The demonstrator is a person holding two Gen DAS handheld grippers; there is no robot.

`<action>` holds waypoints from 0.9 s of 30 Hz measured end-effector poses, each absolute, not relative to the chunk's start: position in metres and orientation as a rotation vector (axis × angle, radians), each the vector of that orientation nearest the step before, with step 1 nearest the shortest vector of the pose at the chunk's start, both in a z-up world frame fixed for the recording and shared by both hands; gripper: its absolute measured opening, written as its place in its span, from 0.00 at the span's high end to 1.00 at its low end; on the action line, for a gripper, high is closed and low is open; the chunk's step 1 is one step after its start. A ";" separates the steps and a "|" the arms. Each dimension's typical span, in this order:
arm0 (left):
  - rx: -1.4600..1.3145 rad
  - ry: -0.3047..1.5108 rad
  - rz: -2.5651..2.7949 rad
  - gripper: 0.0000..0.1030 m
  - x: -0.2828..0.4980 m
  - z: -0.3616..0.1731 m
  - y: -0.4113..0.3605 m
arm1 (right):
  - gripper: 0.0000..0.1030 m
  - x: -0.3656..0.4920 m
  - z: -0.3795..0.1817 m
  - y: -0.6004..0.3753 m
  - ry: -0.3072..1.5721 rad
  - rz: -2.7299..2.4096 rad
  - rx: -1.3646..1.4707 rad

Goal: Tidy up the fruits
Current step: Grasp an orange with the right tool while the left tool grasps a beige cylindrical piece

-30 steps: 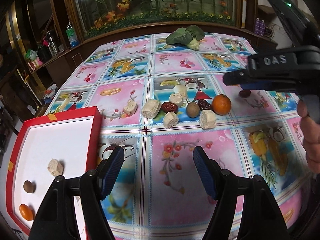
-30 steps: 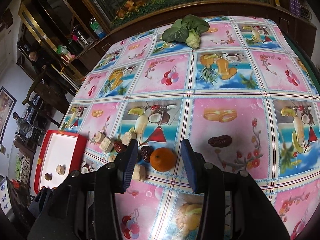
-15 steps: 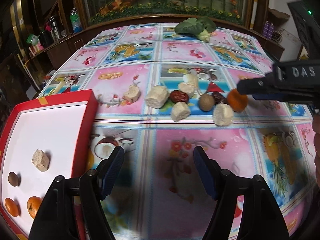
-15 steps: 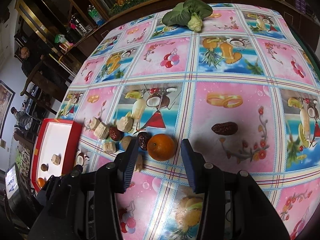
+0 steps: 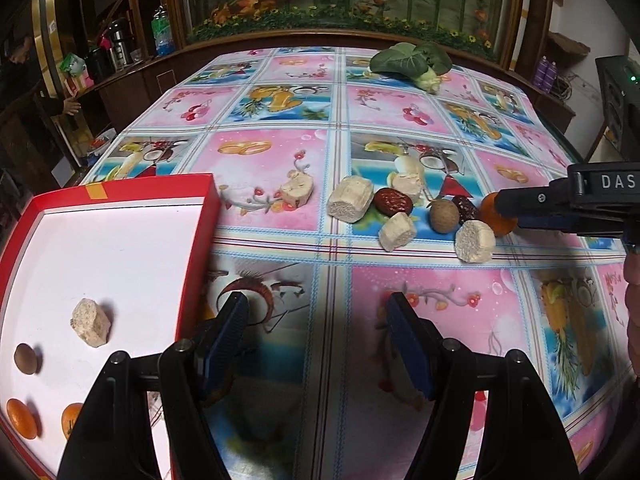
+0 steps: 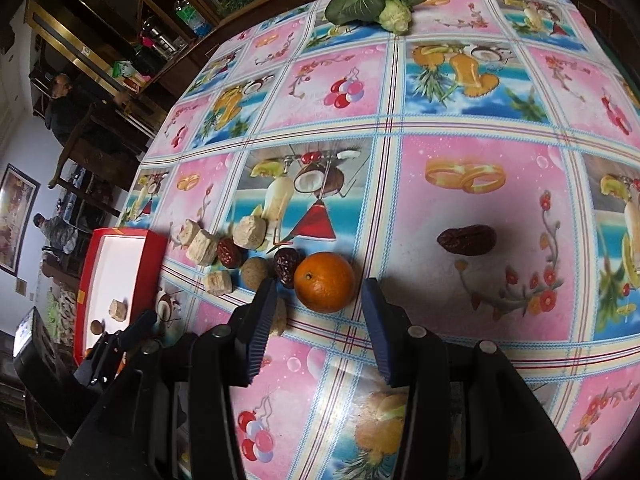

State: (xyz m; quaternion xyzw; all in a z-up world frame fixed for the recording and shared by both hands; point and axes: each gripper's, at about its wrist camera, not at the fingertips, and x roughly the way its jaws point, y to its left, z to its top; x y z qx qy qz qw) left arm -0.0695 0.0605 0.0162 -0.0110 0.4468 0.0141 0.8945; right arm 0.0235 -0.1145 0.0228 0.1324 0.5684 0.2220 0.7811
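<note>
Now the right gripper [image 6: 318, 316] is spread wide, fingers either side of the orange [image 6: 325, 281] on the counter [image 6: 480, 152], not yet touching. Left gripper [image 5: 318, 338] also released, empty, hovering beside the red tray [image 5: 200, 240]. Orange looks round, firm, dimpled skin; likely light, prone to roll. Best taken across its widest middle, gentle squeeze. Dates [image 6: 466, 240] wrinkled, glossy, soft. Pale chunks [image 5: 351, 204] cylindrical, rough, crumbly-looking. Tray holds 2 oranges [image 5: 22, 418], 1 chunk.

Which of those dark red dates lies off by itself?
The date on the pink square, right of the orange; the other two sit among the clustered pieces.
</note>
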 end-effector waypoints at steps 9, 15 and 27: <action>0.006 0.941 -0.017 0.31 -0.045 0.014 0.049 | 0.56 0.027 0.015 -0.111 1.234 0.461 0.285; 0.026 0.950 -0.065 0.31 -0.030 0.010 0.037 | 0.58 0.024 0.015 -0.104 1.205 0.446 0.222; 0.029 0.899 -0.108 0.57 -0.020 0.011 0.030 | 0.66 0.017 0.016 -0.085 1.136 0.437 0.035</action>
